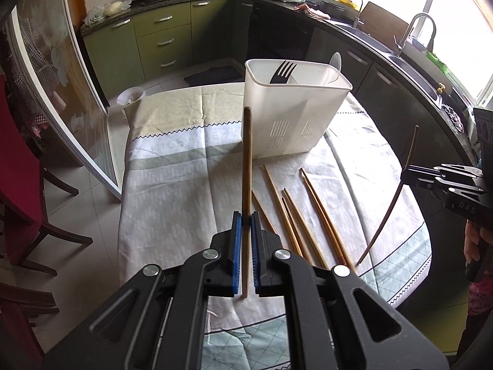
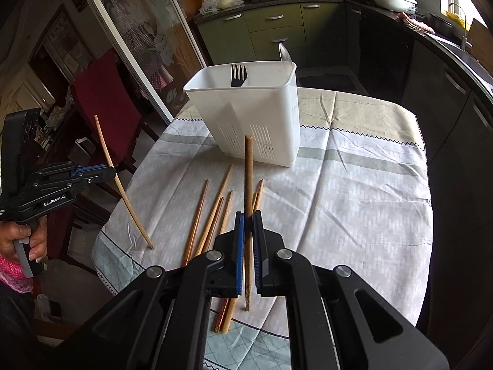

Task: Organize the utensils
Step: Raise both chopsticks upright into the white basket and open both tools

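While both claws are clamped narrow, the left gripper [image 1: 245,215] pinches one upright chopstick [image 1: 247,166]; the right gripper [image 2: 248,215] pinches a darker chopstick [image 2: 248,178]. Loose chopsticks [image 1: 295,215] lie on the tablecloth [image 1: 172,185], near the white holder [image 1: 292,114]. Fork [image 1: 283,72] handle hidden inside.

A table [image 1: 172,185] is carrying the items, covered by a cloth printed in beige, grey and pale green bands with zigzag lines. A white slotted utensil holder [image 1: 292,117] is standing upright on the cloth toward the far side. Nearer the camera, several loose wooden chopsticks [image 1: 308,215] are lying directly on the cloth, fanned out, some touching or overlapping.
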The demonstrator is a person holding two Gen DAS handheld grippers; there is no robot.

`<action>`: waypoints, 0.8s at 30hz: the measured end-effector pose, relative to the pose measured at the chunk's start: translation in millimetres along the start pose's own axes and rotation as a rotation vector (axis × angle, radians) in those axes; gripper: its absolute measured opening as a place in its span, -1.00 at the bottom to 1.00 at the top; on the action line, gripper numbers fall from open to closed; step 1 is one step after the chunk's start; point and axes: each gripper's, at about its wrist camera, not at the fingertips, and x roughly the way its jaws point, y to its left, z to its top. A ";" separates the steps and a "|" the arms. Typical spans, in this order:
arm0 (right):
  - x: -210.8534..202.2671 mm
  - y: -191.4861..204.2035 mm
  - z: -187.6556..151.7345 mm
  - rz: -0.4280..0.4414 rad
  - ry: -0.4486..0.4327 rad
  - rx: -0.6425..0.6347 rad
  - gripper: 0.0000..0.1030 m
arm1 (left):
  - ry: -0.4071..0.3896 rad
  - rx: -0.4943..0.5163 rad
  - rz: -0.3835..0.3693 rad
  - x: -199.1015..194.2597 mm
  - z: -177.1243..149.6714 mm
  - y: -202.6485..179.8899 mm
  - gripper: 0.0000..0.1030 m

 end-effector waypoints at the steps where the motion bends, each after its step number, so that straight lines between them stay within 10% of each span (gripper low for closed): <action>1: -1.4 -0.3 0.3 0.001 -0.003 0.000 -0.88 | -0.005 0.001 -0.002 -1.6 0.6 -0.7 -0.88; 24: -60.2 15.1 45.5 0.030 -0.143 -0.032 -0.88 | -0.186 0.036 -0.062 -63.8 48.9 -26.6 -0.88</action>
